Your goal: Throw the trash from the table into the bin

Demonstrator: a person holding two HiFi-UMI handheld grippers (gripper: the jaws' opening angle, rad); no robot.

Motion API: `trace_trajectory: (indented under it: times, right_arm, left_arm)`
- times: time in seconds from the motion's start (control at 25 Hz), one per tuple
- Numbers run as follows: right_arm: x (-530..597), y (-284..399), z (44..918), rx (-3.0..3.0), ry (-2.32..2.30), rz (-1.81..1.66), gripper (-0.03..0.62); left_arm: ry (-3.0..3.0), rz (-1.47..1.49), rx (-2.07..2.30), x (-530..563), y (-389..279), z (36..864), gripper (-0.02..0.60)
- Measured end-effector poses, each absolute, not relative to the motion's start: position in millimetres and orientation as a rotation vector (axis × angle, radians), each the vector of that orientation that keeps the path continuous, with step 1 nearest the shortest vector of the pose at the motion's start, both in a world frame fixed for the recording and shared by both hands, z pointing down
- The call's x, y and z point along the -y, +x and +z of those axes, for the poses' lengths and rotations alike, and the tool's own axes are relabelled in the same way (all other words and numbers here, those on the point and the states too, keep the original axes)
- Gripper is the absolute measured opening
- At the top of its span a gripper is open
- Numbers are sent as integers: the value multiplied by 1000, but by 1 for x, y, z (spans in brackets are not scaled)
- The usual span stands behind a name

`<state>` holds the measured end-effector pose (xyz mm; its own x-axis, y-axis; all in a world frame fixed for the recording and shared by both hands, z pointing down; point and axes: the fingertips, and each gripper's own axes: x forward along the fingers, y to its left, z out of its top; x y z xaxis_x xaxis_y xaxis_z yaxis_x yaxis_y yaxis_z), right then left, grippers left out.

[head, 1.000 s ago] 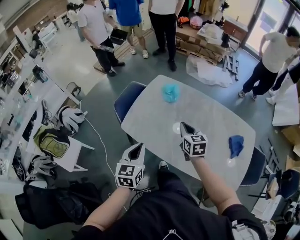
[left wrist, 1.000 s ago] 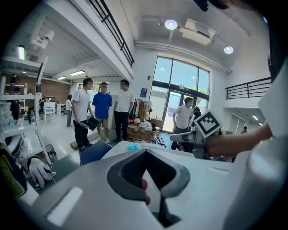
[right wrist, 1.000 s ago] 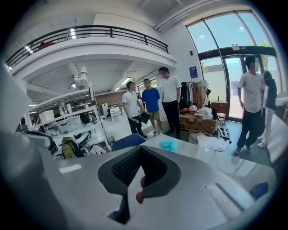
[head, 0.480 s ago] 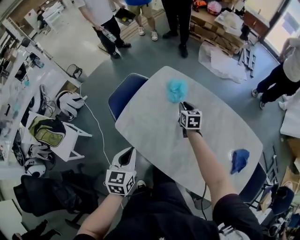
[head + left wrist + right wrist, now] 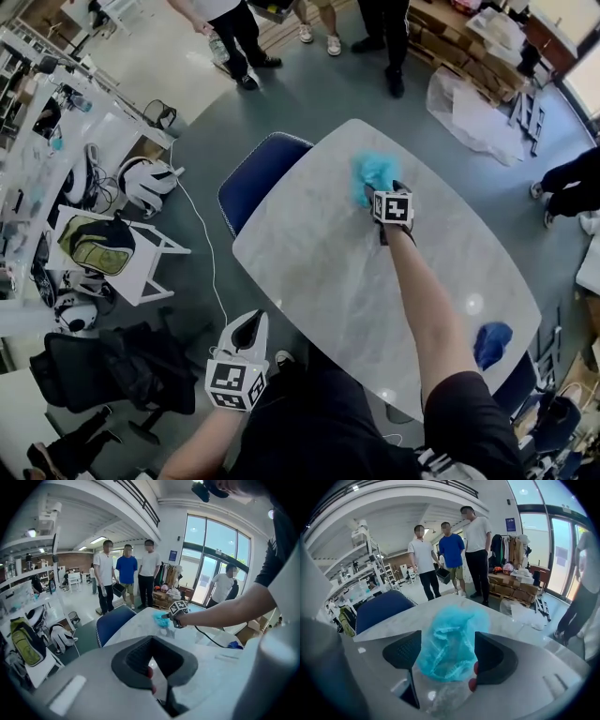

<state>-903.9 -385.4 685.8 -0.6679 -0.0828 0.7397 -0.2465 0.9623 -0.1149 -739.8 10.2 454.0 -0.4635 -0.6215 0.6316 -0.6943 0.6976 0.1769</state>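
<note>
Trash item: a light blue crumpled cap (image 5: 373, 173) of thin, see-through gauzy stuff, puckered into folds with paler gathered ribbing running through it. It sits bunched in a soft mound, taller than the jaws beside it.

Location: on the pale marbled table (image 5: 319, 272), toward its far end, at about 12 o'clock from the person in the head view.

Right gripper (image 5: 381, 190): arm stretched out over the tabletop, tips at the cap. In the right gripper view the claw (image 5: 447, 656) stands wide, the cap (image 5: 450, 641) filling the gap between the two dark pads; the fabric appears to brush both inner faces, and it is not squashed.

Left gripper (image 5: 251, 326): off the table, at roughly 7 o'clock from the table's middle, held low by the person's body. In the left gripper view its claw (image 5: 152, 660) is drawn in, tips meeting, nothing between them; the table edge lies beyond.

Second item: a dark blue crumpled piece (image 5: 492, 342) on the table's near right edge, around 4 o'clock, well apart from the cap.

A blue chair (image 5: 253, 183) stands at the table's 10 o'clock side.

Markings: each gripper cube carries black-and-white square markers (image 5: 393, 208). A small blue wall sign (image 5: 173, 555) in the left gripper view is too small to read.
</note>
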Motion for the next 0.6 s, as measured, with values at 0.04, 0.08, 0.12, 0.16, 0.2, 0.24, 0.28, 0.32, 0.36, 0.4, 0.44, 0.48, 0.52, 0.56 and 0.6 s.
trace_trajectory:
  times: [0.04, 0.08, 0.12, 0.16, 0.2, 0.24, 0.28, 0.32, 0.36, 0.4, 0.44, 0.48, 0.52, 0.56, 0.6]
  right_arm:
    - [390, -909, 693, 2282, 232, 253, 388]
    - [393, -913, 701, 2265, 231, 248, 392]
    - [395, -917, 710, 2246, 228, 244, 393]
    - [395, -919, 718, 2227, 223, 241, 393]
    - [394, -921, 725, 2210, 217, 236, 390]
    - [392, -922, 731, 2195, 210, 226, 385]
    - [389, -921, 735, 2183, 206, 209, 380]
    - [386, -921, 739, 2176, 208, 187, 366]
    - [384, -920, 740, 2177, 214, 168, 348]
    - [383, -920, 742, 2185, 221, 158, 325]
    - [381, -920, 742, 2193, 230, 158, 270]
    - [379, -920, 742, 2198, 240, 159, 211]
    - [375, -919, 741, 2199, 249, 155, 143]
    - [371, -917, 740, 2196, 252, 145, 94]
    - [367, -915, 739, 2192, 252, 136, 51]
  left_arm:
    - [984, 135, 2213, -12, -741, 457, 0]
    - [969, 133, 2212, -13, -743, 460, 0]
    - [954, 131, 2211, -15, -745, 463, 0]
    - [941, 128, 2210, -17, -747, 465, 0]
    - [930, 125, 2209, -18, -749, 467, 0]
    - [921, 122, 2208, -20, -751, 469, 0]
    - [916, 120, 2207, -21, -752, 470, 0]
    - [912, 117, 2205, -22, -753, 471, 0]
    - [910, 115, 2203, -23, -754, 473, 0]
    - [908, 112, 2203, -24, -754, 473, 0]
    - [905, 111, 2203, -25, -755, 474, 0]
    - [901, 110, 2204, -27, -756, 475, 0]
    - [898, 108, 2205, -28, -757, 476, 0]
    - [897, 107, 2206, -29, -756, 476, 0]
    - [897, 106, 2206, -29, -756, 475, 0]
